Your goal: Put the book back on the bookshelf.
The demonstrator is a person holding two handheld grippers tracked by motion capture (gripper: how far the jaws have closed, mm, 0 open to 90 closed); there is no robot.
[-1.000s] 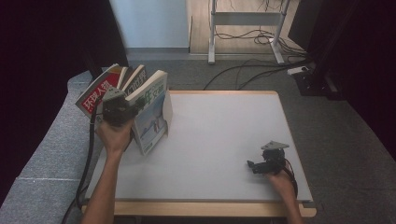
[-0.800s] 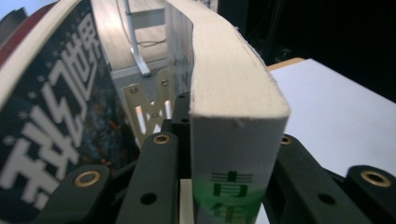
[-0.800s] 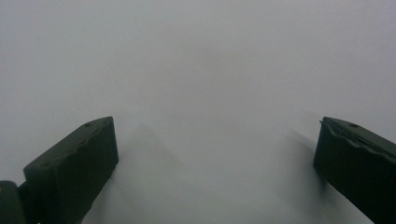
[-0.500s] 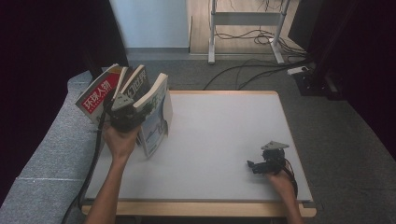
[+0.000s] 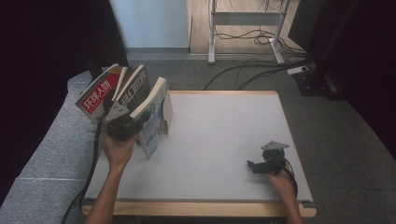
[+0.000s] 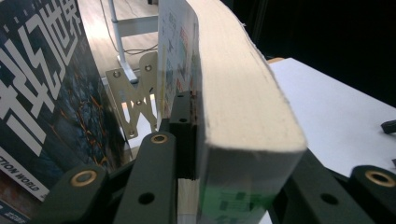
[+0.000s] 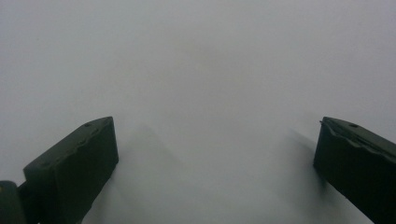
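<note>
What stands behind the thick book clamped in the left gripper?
Behind the thick book a dark-covered book leans, then a red magazine. Their lower edges are hidden by the left gripper.

The white surface point(image 5: 219, 140) has a wooden rim. At its left edge books point(image 5: 154, 112) stand leaning in a row on a metal bookend point(image 6: 135, 100). The right tongs point(image 5: 254, 167) rest near its right front corner.

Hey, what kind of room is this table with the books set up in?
Probably a lab or studio set up for recording. A plain white table stands on grey carpet, black curtains hang at both sides, and loose cables run across the floor to a metal stand behind.
</note>
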